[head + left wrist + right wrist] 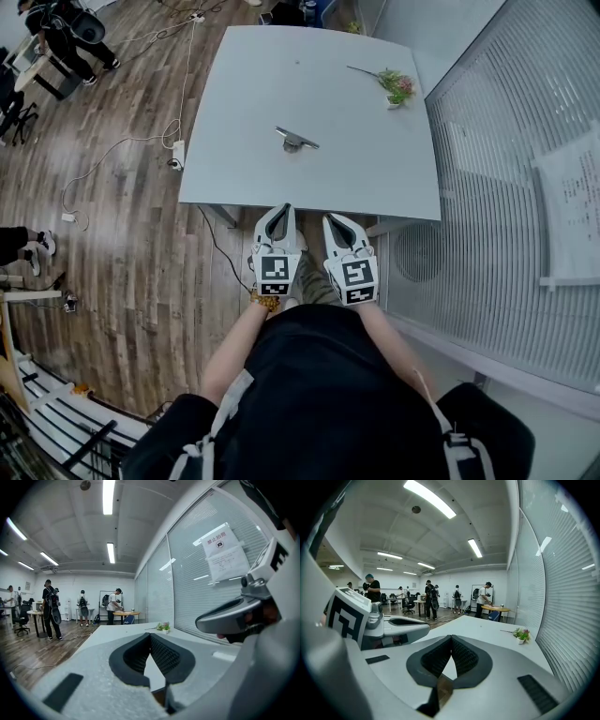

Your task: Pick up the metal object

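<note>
Status: left tongs [279,216] and right tongs [338,225] pressed together, empty, side by side short of pale grey rectangular bench [272,84]. Thin grey metal object [296,141] lies well ahead, mid-bench; reads as pre-reach staging.

A white paper notice [224,550] is seen fixed to the glass partition with white slatted blinds [187,588] on the right, in the left gripper view. Its bold black heading of four Chinese characters can be read as 禁止拍照. A small red round symbol is printed beneath it, and the finer lines below are too small to be read.

In the head view a white printed sheet [572,202] is seen at the right edge, its lines unreadable.

Black-and-white square marker patterns are borne by the white cube [275,274] of the left tongs [286,208] and by the matching cube [359,278] of the right tongs [330,218].
</note>
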Motion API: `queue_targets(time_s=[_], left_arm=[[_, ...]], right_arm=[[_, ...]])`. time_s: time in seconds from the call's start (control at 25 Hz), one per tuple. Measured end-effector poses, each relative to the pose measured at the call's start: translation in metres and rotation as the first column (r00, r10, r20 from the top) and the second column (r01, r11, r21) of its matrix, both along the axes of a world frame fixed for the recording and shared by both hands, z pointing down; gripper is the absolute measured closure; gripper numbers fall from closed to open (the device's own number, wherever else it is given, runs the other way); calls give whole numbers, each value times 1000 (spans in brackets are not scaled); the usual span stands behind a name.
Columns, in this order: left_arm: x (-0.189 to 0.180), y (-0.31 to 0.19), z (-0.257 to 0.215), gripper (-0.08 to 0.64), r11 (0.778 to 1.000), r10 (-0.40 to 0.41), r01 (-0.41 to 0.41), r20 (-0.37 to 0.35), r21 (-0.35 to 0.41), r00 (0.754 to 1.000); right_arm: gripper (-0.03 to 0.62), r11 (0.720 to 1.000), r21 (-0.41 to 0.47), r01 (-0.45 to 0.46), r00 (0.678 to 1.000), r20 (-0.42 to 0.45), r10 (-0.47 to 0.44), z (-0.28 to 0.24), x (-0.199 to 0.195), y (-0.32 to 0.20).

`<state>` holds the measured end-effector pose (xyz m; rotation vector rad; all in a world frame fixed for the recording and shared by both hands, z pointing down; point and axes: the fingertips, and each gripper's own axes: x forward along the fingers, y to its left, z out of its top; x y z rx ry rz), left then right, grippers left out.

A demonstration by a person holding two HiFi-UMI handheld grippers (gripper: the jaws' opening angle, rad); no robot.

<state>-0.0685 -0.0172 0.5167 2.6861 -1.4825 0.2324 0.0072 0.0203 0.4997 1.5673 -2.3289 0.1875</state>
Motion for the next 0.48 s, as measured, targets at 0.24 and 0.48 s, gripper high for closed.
queue_targets(time_s=[0.24, 0.48], left_arm=[[14, -22, 1, 558, 1000, 24, -24, 11, -7, 1000], [23, -45, 2, 558, 999, 39, -39, 23, -16, 999]], right_arm=[[592, 999, 2, -55, 998, 19, 55, -1, 23, -28], [592, 998, 7, -66, 997, 27, 66, -4, 32, -53]])
